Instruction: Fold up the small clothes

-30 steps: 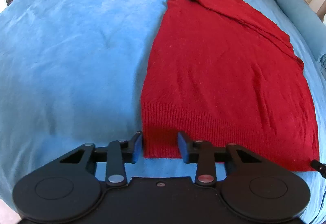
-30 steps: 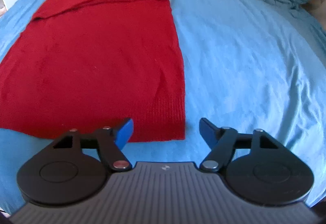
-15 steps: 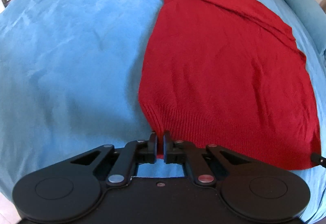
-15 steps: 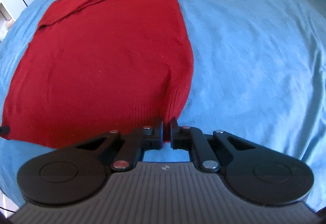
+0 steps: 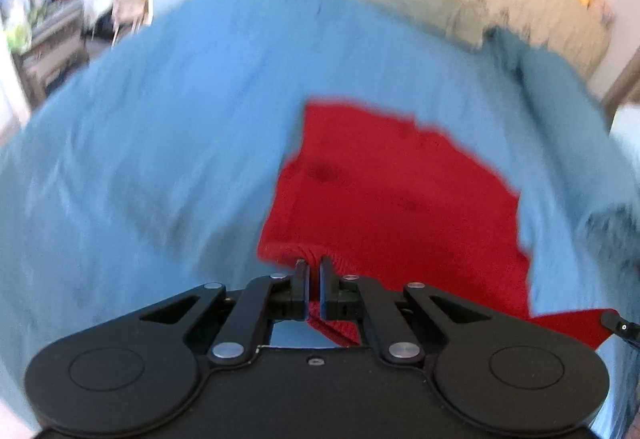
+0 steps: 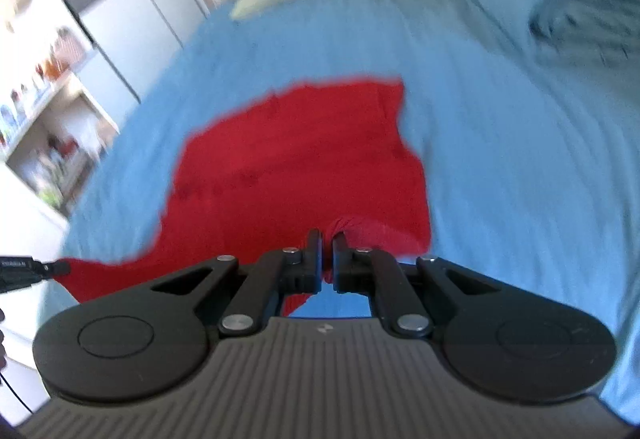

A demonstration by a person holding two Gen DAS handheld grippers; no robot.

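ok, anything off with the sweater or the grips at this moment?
Nothing stands out. The left hand-held gripper and right hand-held gripper are each shut on a hem corner of the red sweater, hem raised off the blue bedspread. Both views are motion-blurred; no snag or tear is visible.

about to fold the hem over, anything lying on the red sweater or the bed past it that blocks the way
Nothing visible does. The red sweater is bare on top, and the blue bedspread beyond it is clear up to the pillows.

1 red sweater (image 5: 392, 199) – 2 grippers (image 5: 314, 269) – 1 blue bedspread (image 5: 160, 143).
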